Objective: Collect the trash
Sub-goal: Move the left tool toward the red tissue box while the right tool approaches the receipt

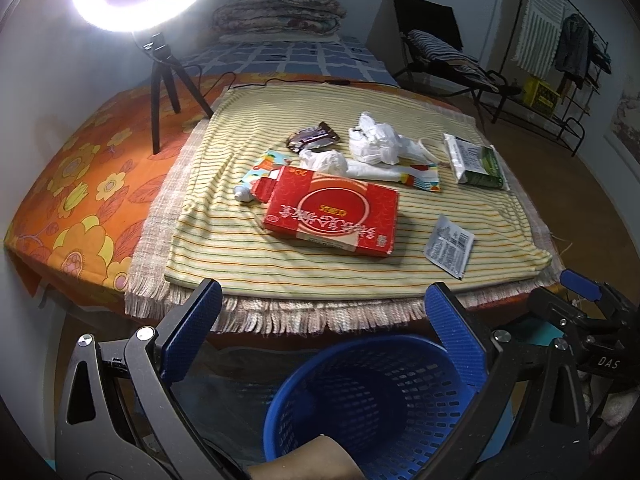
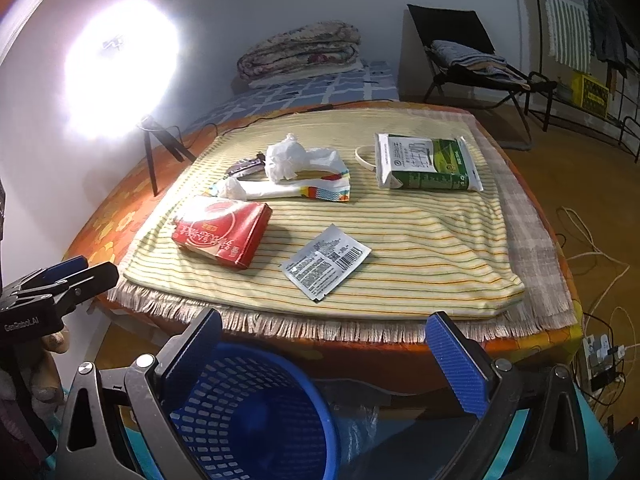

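Observation:
Trash lies on a striped yellow blanket on the bed: a red box, a grey sachet, a green and white pack, crumpled white tissues, a colourful wrapper and a dark wrapper. A blue slotted basket stands on the floor below the bed's near edge. My left gripper is open and empty above the basket. My right gripper is open and empty, right of the basket.
A ring light on a tripod stands on the orange floral sheet at the left. Folded quilts lie at the bed's far end. A black chair and a clothes rack stand at the right. Cables lie on the floor.

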